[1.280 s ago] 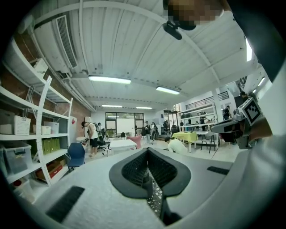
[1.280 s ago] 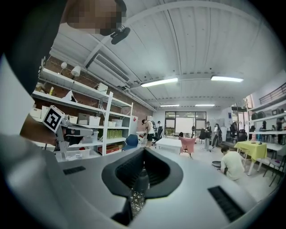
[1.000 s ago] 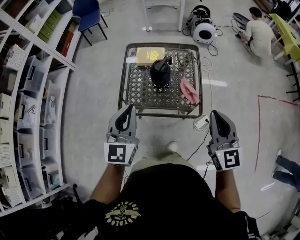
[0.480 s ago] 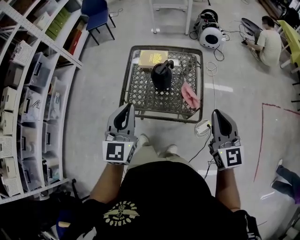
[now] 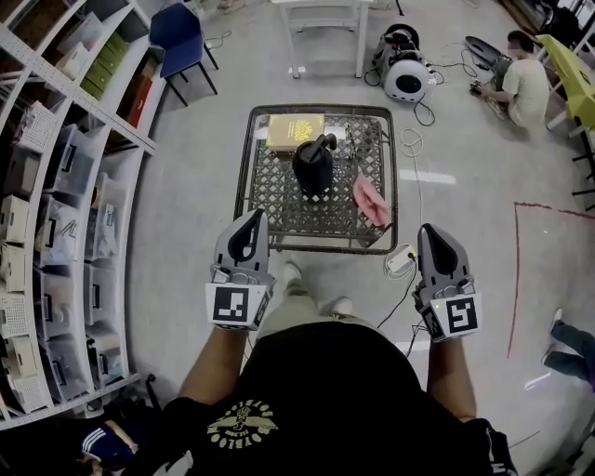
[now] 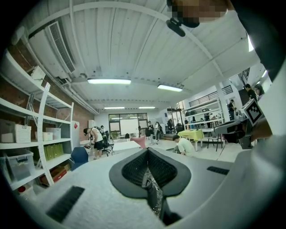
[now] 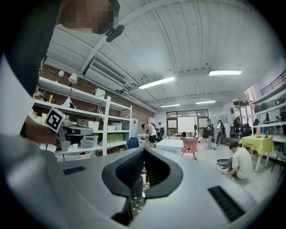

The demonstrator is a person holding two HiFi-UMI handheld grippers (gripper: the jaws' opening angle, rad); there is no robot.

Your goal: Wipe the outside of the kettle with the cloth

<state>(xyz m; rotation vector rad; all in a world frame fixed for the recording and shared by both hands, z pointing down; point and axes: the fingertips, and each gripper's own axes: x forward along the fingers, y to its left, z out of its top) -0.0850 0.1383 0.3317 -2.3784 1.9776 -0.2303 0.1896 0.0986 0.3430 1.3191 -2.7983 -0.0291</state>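
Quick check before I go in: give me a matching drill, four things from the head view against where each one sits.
Things:
1. black kettle
2. pink cloth
3. flat yellow box
4. blue chair

Places:
A. far edge of the metal lattice table
B. on the floor beside the shelves
C. middle of the table
D. right side of the table

Pairs: 1-C, 2-D, 3-A, 4-B

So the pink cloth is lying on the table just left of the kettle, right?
No. The head view shows the cloth lying on the table just right of the kettle, not left.
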